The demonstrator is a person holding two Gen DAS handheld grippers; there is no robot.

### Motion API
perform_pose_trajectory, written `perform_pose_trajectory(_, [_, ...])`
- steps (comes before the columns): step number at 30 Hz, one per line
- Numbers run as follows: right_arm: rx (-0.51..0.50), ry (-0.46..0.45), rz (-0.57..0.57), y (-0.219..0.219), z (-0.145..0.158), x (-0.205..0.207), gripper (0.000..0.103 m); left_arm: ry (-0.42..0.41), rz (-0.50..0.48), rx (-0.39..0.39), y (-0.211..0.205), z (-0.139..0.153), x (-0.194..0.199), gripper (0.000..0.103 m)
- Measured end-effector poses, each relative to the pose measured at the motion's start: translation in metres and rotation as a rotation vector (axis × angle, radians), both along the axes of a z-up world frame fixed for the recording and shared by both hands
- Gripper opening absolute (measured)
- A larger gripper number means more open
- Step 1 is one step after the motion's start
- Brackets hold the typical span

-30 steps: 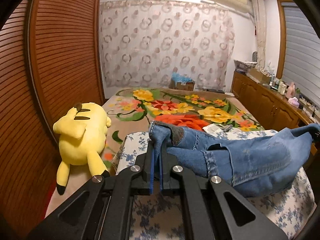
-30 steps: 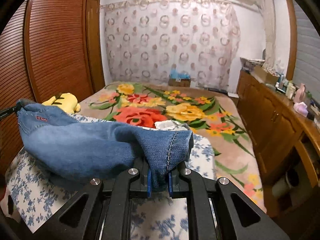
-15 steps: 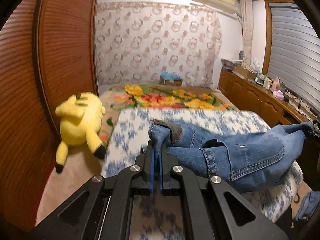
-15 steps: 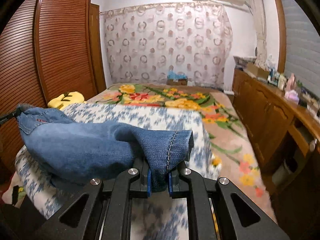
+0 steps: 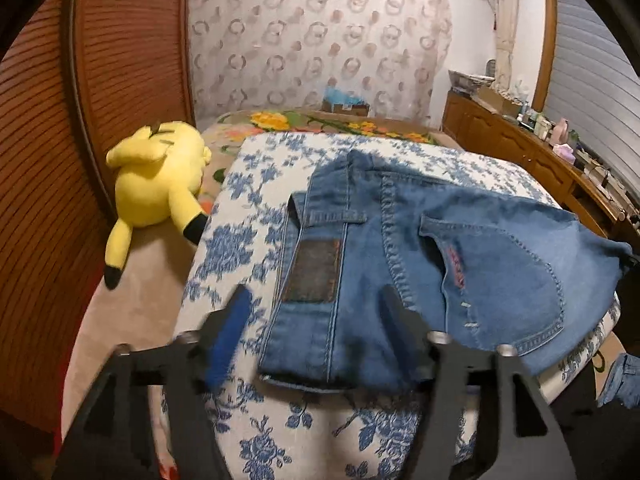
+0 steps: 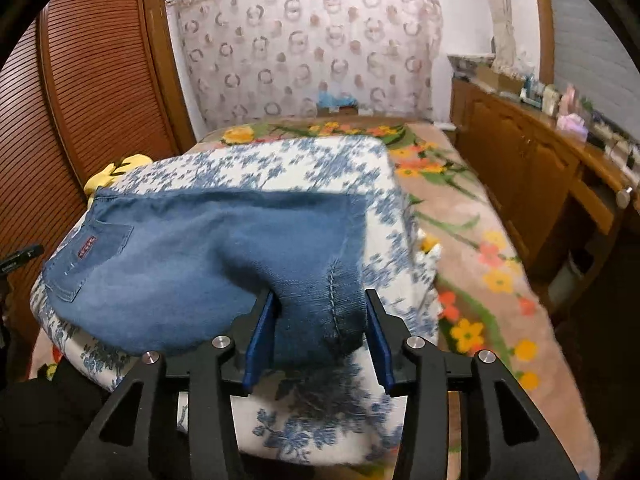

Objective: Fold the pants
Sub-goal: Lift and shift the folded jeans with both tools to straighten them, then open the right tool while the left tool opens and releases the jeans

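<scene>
Faded blue denim pants [image 5: 420, 264] lie folded on a white cushion with blue flower print [image 5: 248, 216], the waistband and its brown leather patch [image 5: 312, 276] just ahead of the left gripper [image 5: 316, 320], whose 2 fingers are spread wide and hold nothing. The right gripper [image 6: 320, 320] also has its fingers apart, with a bunched denim end sitting loosely between them. The laying-down step looks finished; next, both grippers likely need to back away or regrip for another fold.

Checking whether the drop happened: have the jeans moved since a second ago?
Yes. The jeans have gone down from mid-air onto the floral cloth, and both grippers are open.
</scene>
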State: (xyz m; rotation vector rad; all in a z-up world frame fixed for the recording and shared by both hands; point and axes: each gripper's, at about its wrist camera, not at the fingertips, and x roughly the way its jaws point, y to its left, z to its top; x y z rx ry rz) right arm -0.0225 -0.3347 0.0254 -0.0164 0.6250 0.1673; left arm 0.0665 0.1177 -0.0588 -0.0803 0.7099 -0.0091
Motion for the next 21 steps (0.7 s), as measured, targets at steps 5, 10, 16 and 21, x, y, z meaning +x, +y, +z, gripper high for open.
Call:
perform_pose_trajectory(5, [-0.002, -0.053, -0.02, 0.018, 0.008, -0.02, 0.052, -0.029, -0.016, 0.007, -0.005, 0.009, 0.009, 0.075])
perform_pose_trajectory(10, [0.011, -0.063, 0.013, 0.028, -0.006, -0.007, 0.054, -0.037, -0.054, 0.023, -0.012, 0.018, 0.038, 0.075])
perform_pose_trajectory(16, [0.042, -0.05, 0.058, 0.033, -0.025, 0.017, 0.06, -0.005, -0.068, 0.036, -0.011, 0.015, 0.08, 0.073])
perform_pose_trajectory(21, [0.017, -0.024, 0.063, 0.04, -0.032, 0.035, 0.063, 0.075, -0.076, 0.037, -0.006, -0.002, 0.119, 0.066])
